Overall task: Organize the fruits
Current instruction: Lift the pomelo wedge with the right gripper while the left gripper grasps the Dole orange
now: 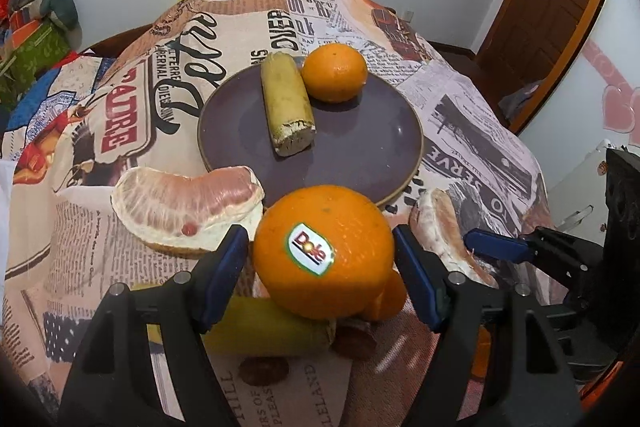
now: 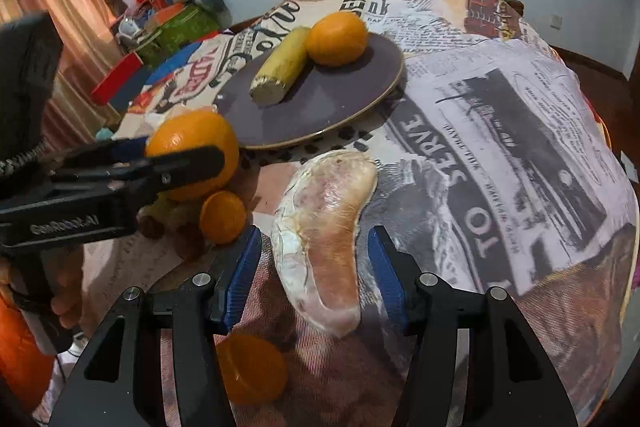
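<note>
From the left wrist, the left gripper (image 1: 322, 259) holds a big orange (image 1: 322, 251) with a Dole sticker (image 1: 311, 248). Both blue pads squeeze its sides, so it is closed on the orange. A purple plate (image 1: 360, 163) sits at 12 o'clock from it on the tabletop (image 1: 460, 107), which has a newspaper-print cloth. On the plate lie a piece of banana (image 1: 286, 103) and a small orange (image 1: 335, 71), touching each other. A peeled pomelo piece (image 1: 186, 211) lies at 9 o'clock from the held orange, just beside it. A second pomelo piece (image 1: 440, 235) lies at 3 o'clock, with the right gripper (image 1: 496, 247) just past it. Under the held orange, a yellow banana (image 1: 260, 331) lies on the cloth.

From the right wrist, the right gripper (image 2: 316, 267) is open. The second pomelo piece (image 2: 324, 239) lies between its blue pads, and they do not press it. The left gripper (image 2: 188, 163), at 10 o'clock, grips the big orange (image 2: 192, 143). A small orange (image 2: 223, 216) sits just below that. The plate (image 2: 312, 115) is at 12 o'clock.
</note>
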`<state>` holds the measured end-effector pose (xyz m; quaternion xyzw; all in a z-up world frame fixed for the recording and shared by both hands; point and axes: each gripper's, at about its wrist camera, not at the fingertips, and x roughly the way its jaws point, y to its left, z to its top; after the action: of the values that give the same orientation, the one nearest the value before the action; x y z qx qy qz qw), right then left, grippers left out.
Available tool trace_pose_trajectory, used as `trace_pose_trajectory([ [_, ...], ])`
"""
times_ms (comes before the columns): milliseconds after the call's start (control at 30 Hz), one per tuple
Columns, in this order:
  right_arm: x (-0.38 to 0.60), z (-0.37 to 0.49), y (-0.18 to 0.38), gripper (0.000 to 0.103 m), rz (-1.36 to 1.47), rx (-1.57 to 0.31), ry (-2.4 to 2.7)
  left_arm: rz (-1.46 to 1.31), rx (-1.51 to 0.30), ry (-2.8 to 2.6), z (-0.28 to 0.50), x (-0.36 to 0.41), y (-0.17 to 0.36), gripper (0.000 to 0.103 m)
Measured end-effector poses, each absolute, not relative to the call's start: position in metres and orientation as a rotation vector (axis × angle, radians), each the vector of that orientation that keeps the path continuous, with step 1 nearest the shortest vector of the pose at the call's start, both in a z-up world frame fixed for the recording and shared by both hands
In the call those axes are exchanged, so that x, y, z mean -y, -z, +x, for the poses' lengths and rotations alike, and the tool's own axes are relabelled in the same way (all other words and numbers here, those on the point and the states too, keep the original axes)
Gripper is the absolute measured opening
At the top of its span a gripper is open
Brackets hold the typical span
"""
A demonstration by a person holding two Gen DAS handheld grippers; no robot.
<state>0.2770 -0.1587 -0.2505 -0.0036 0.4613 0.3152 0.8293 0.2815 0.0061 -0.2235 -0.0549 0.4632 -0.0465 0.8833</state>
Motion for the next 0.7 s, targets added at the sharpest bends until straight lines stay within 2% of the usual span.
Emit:
trace_pose_trajectory([
  [100, 0.155, 0.281, 0.252, 0.052, -0.023, -0.974, -0.669, -0.106, -0.956, 0.107, 0.281, -0.007, 0.223, 0.073],
  [233, 0.158, 0.290, 0.254, 0.045, 0.009, -0.991, -0.680, -0.089, -0.944, 0.122, 0.279, -0.005, 0.221, 0.068],
  [700, 0.165, 0.288, 0.234, 0.042, 0.045, -0.918, -0.660, -0.108, -0.906, 0.115, 0.269, -0.014, 0.205, 0.068],
])
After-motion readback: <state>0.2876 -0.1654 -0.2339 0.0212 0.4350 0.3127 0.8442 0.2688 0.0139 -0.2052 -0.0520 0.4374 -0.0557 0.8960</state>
